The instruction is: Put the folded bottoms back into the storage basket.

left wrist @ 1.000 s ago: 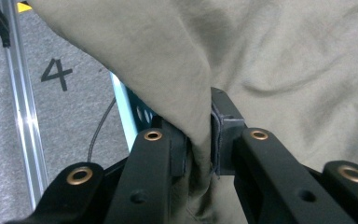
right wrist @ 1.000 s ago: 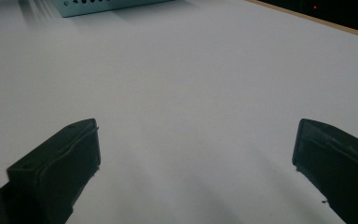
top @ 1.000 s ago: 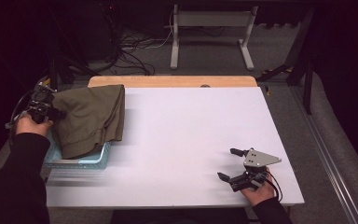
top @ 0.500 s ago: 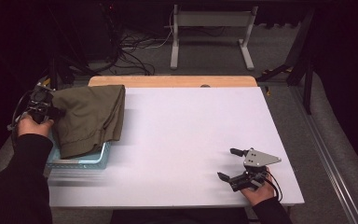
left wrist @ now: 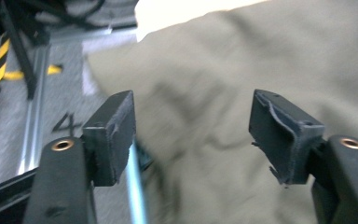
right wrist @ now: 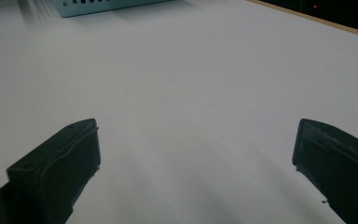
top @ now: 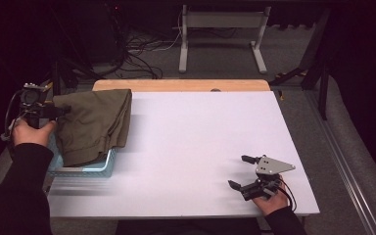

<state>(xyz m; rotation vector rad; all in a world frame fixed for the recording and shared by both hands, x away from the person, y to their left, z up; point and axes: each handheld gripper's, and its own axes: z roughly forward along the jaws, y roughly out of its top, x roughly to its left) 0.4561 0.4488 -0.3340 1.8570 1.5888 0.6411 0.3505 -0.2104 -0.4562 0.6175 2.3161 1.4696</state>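
Landmark: a white table [top: 191,147] was the reference for every place below; a strip of bare wood ran along its far edge.

Cloth: an olive-green cloth [top: 95,122] lay folded at the table's left edge, toward the far side, draped over a basket and hiding most of it. In the left gripper view the cloth [left wrist: 242,88] was creased and soft-looking, spread across the space behind the jaws.

Basket: a pale blue basket [top: 90,169] sat at the table's left edge under the cloth, with its near wall and near-right corner visible. The right gripper view caught a perforated wall of it [right wrist: 102,5] at the far end of the tabletop.

Left gripper: the left gripper [top: 54,111] was held just off the table's left edge, pointing in at the cloth. Its jaws stood apart with nothing pinched between them [left wrist: 193,133]; the cloth lay beyond the pads, and whether a pad touched it could not be told.

Left hand: the left hand [top: 29,132] gripped the handle, a dark sleeve behind it.

Right gripper: the right gripper [top: 239,171] rested near the table's near-right corner, well apart from the cloth. Its jaws were spread wide over bare tabletop [right wrist: 196,154], holding nothing.

Right hand: the right hand [top: 270,200] was at the table's near edge.
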